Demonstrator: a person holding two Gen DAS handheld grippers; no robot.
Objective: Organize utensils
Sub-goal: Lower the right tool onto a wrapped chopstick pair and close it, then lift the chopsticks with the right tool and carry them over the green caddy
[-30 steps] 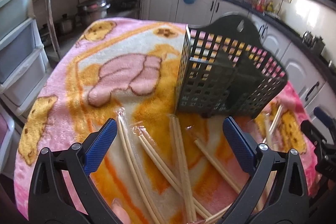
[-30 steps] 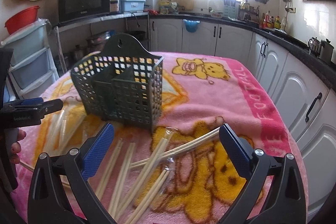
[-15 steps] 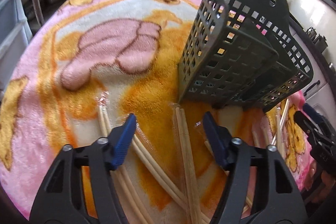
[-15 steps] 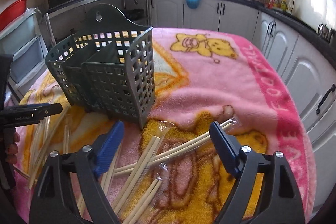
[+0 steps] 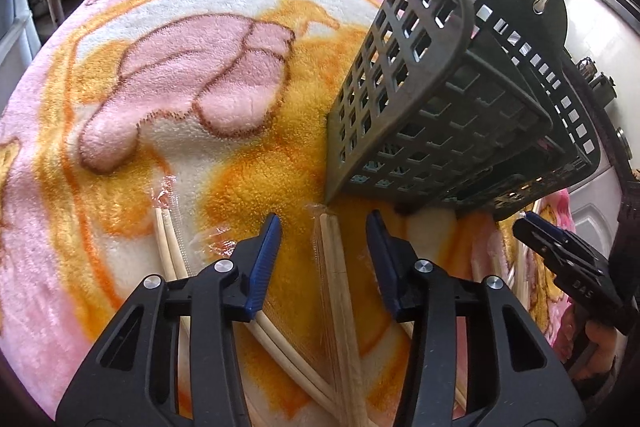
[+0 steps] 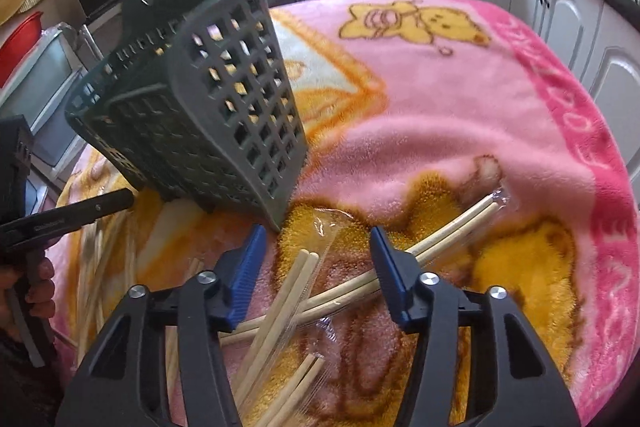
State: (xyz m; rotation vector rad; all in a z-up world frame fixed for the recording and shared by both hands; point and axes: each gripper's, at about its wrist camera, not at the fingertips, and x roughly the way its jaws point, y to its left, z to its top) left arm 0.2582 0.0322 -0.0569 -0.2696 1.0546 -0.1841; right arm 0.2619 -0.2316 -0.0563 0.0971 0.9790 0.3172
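Closing on chopsticks, both grippers hang over the blanket [image 5: 120, 75], and nothing is sorted yet.

The left gripper [image 5: 324, 247] has just been narrowing its jaws around one wrapped pair [image 5: 334, 267] that lies between them, its tip just short of the caddy [image 5: 440, 115]. The pads do not yet press on it, so the jaws count as released. More pairs [image 5: 170, 247] lie to its left on the blanket.

The caddy stands upright between the two grippers, and its compartments look empty as far as the mesh shows.

The right gripper [image 6: 316, 255] has likewise been closing, with a wrapped pair [image 6: 296, 287] between the jaws and another pair [image 6: 452, 227] crossing behind its right finger. Again no pad touches wood; the jaws stand apart.

All chopsticks in view lie loose, so the whole job remains: grasp, lift, drop into the caddy.
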